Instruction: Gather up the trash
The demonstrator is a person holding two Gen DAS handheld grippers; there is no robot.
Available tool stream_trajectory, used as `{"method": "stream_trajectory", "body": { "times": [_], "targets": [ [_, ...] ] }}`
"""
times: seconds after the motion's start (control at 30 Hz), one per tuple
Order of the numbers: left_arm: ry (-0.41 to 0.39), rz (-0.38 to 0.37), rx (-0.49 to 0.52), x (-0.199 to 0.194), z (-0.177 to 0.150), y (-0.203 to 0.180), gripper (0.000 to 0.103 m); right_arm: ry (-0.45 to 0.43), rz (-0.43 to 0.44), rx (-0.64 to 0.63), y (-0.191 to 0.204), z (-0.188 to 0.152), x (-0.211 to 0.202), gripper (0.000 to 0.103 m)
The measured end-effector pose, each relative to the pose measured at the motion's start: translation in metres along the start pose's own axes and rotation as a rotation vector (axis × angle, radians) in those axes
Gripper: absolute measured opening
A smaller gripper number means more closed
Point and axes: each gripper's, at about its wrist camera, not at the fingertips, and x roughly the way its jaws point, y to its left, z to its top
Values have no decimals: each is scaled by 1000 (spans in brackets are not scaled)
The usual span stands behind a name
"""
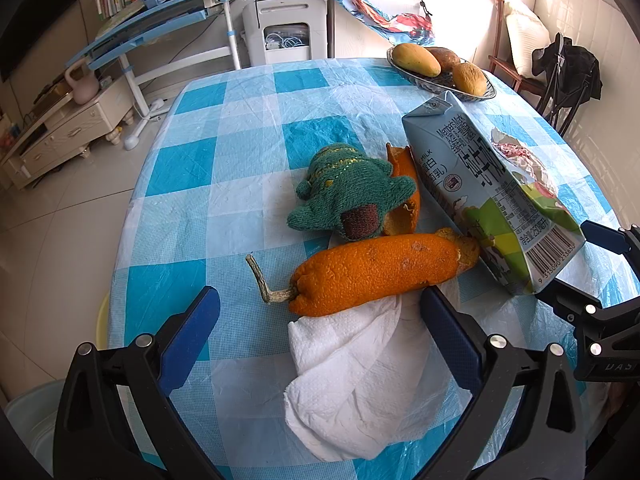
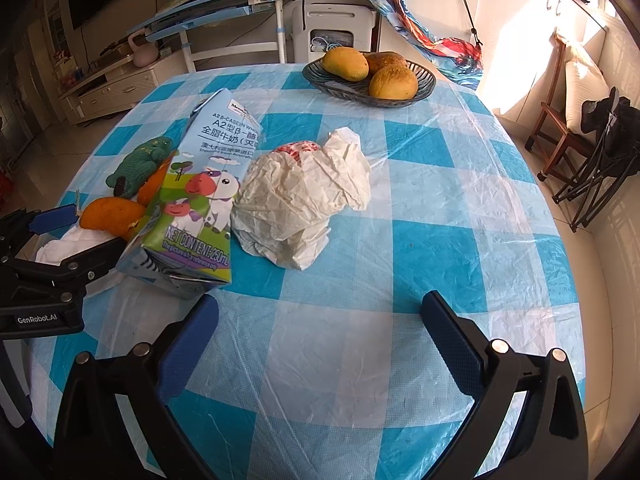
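Starting: both grippers [image 1: 320, 328] [image 2: 320, 328] gape empty (nothing collected); peel [image 1: 380, 272], carton [image 2: 196, 200], tissue [image 1: 352, 364], wrapper [image 2: 304, 200] remain.

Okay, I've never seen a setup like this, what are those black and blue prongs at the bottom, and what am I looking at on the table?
Those prongs are the fingers of two handheld grippers, each with a camera looking along it. One picture is from the left gripper, open over a white paper towel and an orange peel. The other is from the right gripper, open over bare tablecloth. Also there: a milk carton, crumpled wrapper, green knitted toy and fruit bowl. Nothing is held.
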Motion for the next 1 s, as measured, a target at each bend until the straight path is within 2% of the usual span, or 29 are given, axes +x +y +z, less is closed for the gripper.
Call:
{"method": "stream_trajectory", "body": {
  "times": [1.0],
  "targets": [
    [-1,0,0,0,0,0,97,-3,-25,32,-2,0,0,97]
  ]
}}
